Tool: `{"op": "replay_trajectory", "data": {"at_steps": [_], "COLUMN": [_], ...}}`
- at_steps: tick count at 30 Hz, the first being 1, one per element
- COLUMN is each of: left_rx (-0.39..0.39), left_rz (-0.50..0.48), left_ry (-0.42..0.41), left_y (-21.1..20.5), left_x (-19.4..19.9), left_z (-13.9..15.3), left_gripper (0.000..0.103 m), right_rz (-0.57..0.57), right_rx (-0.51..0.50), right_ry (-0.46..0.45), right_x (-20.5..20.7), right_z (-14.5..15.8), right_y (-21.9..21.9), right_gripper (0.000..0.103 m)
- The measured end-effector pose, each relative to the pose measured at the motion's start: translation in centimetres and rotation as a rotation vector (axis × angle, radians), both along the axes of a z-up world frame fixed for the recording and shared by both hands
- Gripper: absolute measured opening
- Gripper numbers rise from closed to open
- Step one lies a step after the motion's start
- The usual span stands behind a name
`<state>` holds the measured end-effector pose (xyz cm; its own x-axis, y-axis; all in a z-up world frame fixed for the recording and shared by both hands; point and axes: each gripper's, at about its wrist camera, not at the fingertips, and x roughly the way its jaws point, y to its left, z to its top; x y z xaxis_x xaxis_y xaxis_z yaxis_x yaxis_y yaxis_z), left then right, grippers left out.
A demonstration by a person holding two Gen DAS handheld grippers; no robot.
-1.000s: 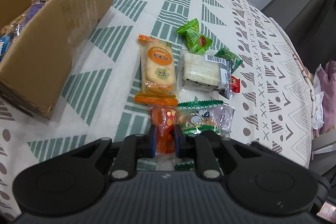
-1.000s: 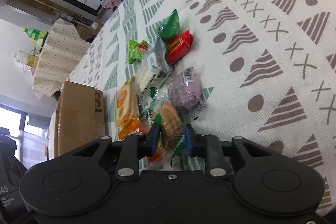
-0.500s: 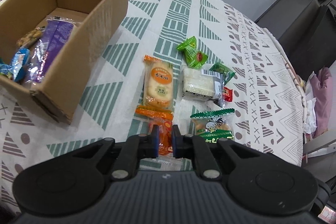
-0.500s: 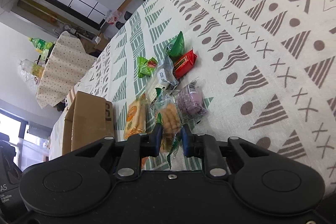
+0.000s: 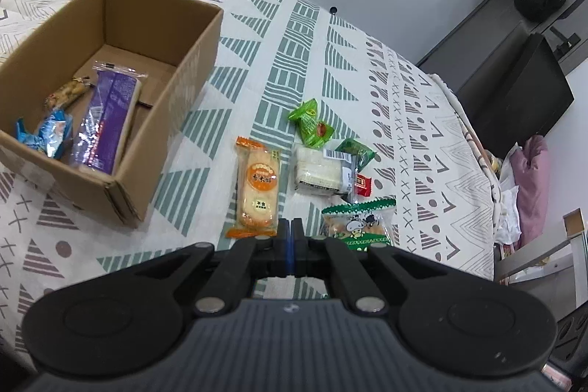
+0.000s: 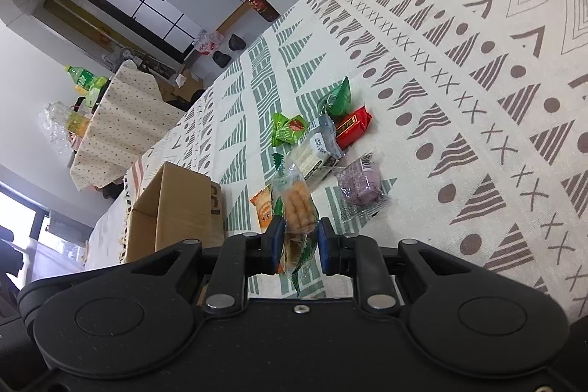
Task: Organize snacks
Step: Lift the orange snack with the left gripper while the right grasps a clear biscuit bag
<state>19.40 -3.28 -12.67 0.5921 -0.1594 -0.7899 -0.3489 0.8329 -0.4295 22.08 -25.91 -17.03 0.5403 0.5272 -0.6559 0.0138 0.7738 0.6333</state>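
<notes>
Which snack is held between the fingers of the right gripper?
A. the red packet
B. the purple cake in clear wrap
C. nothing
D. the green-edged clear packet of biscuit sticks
D: in the right wrist view the right gripper clamps the green-edged clear packet of biscuit sticks.

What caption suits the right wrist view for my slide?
Right gripper with jaws shut on a clear green-edged biscuit packet, lifted above the patterned tablecloth, brown cardboard box at left.

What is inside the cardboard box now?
Inside the cardboard box lie a purple packet, a blue wrapper and a brownish snack bar. Its near wall hides the floor beneath them.
</notes>
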Motion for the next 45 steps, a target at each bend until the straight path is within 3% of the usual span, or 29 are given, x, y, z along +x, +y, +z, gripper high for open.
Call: {"op": "replay_trajectory", "data": {"at_steps": [7, 10, 12, 14, 17, 33, 35, 38, 45], "left_rx": [0.056, 0.062, 0.070, 0.086, 0.089, 0.104, 0.095, 0.101, 0.085], "left_rz": [-0.029, -0.033, -0.038, -0.037, -0.044, -0.116, -0.115, -0.111, -0.110], "left_ry": [0.107, 0.160, 0.181, 0.194, 0.207, 0.314, 0.325, 0.317, 0.243], "left_y": [0.0, 0.1, 0.0, -0.1, -0.2, -1.7, -1.6, -1.3, -0.8], "left_x": [0.0, -0.2, -0.3, -0.4, -0.4, -1.3, -1.4, -1.4, -1.2], "left_z": [-1.8, -3.1, -3.8, -4.2, -4.6, -8.2, -8.7, -8.8, -6.5], "left_gripper": [0.006, 0.022, 0.042, 0.049, 0.051, 0.050, 0.043, 0.018, 0.017], "right_rz": [-0.008, -0.011, -0.010, -0.010, -0.013, -0.019, -0.021, -0.018, -0.010], "right_rx": [-0.014, -0.018, -0.019, -0.021, -0.023, -0.053, -0.054, -0.059, -0.065], "right_ry": [0.013, 0.029, 0.037, 0.041, 0.049, 0.040, 0.040, 0.037, 0.026], "right_x": [-0.5, -0.6, -0.5, -0.6, -0.6, -1.7, -1.8, -1.8, -1.8], "right_z": [-0.6, -1.2, -1.5, -1.7, -2.0, -1.8, -1.7, -1.6, -0.8], "right_y": [-0.2, -0.2, -0.2, -0.2, -0.3, -0.3, -0.2, -0.1, 0.6], "right_gripper": [0.020, 0.020, 0.020, 0.020, 0.020, 0.020, 0.020, 0.020, 0.020]}}
